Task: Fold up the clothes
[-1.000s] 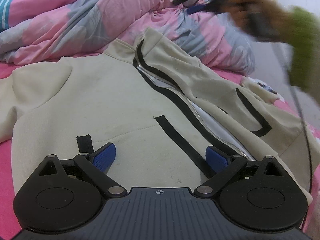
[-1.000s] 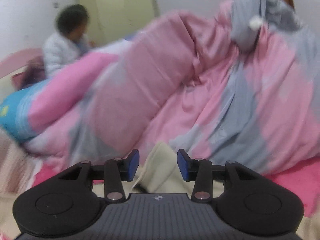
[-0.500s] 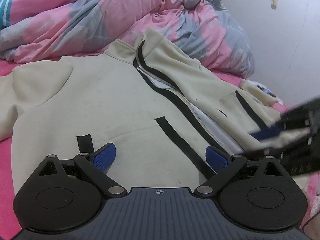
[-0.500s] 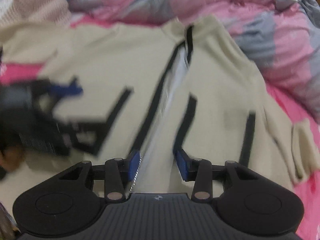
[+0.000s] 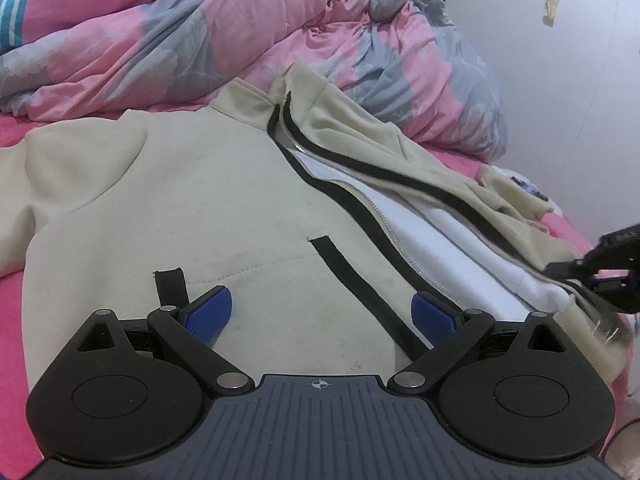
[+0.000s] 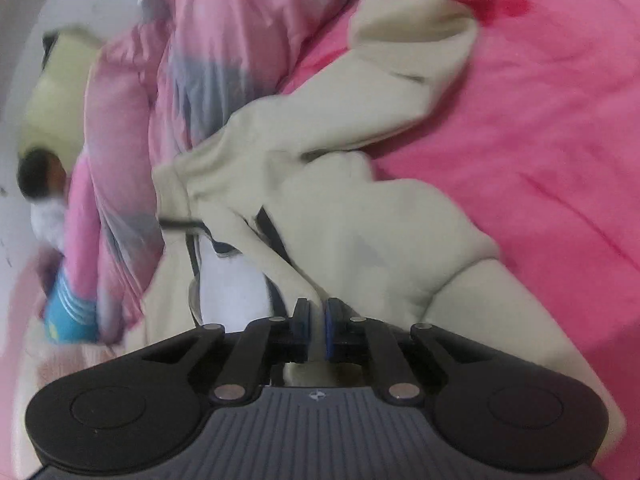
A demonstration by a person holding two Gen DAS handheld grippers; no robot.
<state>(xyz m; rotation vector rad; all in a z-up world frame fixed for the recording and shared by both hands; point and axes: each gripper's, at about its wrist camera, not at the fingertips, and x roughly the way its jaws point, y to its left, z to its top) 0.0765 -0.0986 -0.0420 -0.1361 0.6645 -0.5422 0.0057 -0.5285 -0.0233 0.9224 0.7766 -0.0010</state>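
Pink bedsheet [image 5: 12,128] covers the bed; a cream zip jacket [image 5: 200,208] lies front-up across it, collar far, hem near, zipper partly parted so the white lining [image 5: 432,240] shows.

Left hand-held gripper [image 5: 322,314] hovers over the near hem by the pocket trim, pads spread wide, nothing between them.

Right hand-held gripper [image 6: 316,330] sits at the jacket's right front edge, its jaws closing with a fold of cream fabric between the pads; the pinch looks set on the cloth.

Step in hand, as judged: taking the right front panel to bring it over. To do it well, the pinch should catch both fabric and lining, then lift low and steady so the body stays flat; the left could pin the hem.

Around: a rumpled pink-and-grey duvet [image 5: 240,28] crowds the collar at the far side, leaving little room there. The right sleeve [image 6: 400,80] lies crumpled beyond the grip and may drag. A person [image 6: 44,192] sits blurred at the far left, well apart.
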